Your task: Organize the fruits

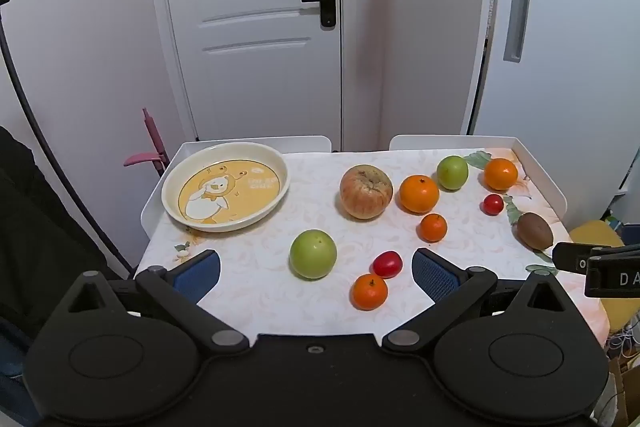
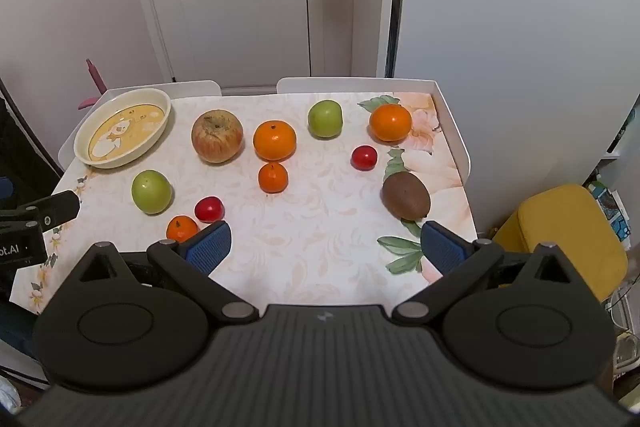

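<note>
My plate (image 1: pixel 226 185) sits at the far left corner of the table (image 2: pixel 304 247), and it holds nothing but its printed cartoon. Every fruit lies loose on the cloth to the right of the plate. The big apple (image 1: pixel 366 191) is nearest it, then a large orange (image 1: pixel 419 193), a green apple (image 1: pixel 452 172) and another orange (image 1: pixel 501 173) out toward the far right corner. Nearer me than the plate lie a second green apple (image 1: pixel 313 254), a red tomato (image 1: pixel 387 264) touching a small orange (image 1: pixel 369 291), and a further small orange (image 1: pixel 433 227). A second tomato (image 2: pixel 364 157) and the kiwi (image 2: pixel 406 196) lie far right of the plate, near the raised white rim (image 2: pixel 456 143).

My left gripper (image 1: pixel 316 273) is spread wide with nothing pinched, hanging over the near edge, well this side of the plate. My right gripper (image 2: pixel 326 247) is equally wide and empty, over bare cloth just short of the kiwi.
</note>
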### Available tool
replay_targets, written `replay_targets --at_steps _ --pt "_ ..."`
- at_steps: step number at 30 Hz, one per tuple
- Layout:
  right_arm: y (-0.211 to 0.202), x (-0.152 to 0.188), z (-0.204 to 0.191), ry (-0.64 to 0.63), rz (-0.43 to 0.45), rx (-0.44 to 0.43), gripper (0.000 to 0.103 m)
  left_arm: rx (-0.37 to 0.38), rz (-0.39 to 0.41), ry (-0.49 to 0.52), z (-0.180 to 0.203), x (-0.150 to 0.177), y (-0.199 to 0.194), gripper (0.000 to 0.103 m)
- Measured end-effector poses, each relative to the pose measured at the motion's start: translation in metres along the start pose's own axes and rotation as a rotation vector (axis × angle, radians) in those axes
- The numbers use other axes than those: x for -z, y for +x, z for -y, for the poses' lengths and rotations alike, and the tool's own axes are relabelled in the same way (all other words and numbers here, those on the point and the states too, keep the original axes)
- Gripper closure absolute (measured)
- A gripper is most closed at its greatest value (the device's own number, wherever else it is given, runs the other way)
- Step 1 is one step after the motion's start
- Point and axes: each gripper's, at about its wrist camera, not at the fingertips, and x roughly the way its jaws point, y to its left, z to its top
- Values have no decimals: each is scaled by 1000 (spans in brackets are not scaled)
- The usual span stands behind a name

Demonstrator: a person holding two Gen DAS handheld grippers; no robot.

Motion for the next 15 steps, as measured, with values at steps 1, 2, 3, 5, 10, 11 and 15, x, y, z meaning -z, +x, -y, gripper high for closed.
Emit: replay_targets --at_steps 1,2,3,5,10,11,15 --pt "0 0 0 -1 0 1 0 -3 0 3 0 0 0 0" --pt "0 0 0 -2 1 2 0 -4 0 5 0 1 -1 0" --pt "1 0 0 -4 1 3 0 -5 1 8 0 1 -2 0" --pt "1 0 0 -7 1 4 0 -8 5 10 -1 2 -4 0" --pt "-4 3 -12 -14 3 5 0 -15 -2 16 1 1 -3 0" --pt "-6 4 -16 -17 5 6 0 -13 -7 20 -1 1 1 0" --pt "3 0 0 15 -10 -4 0 -15 -9 19 -2 2 1 0"
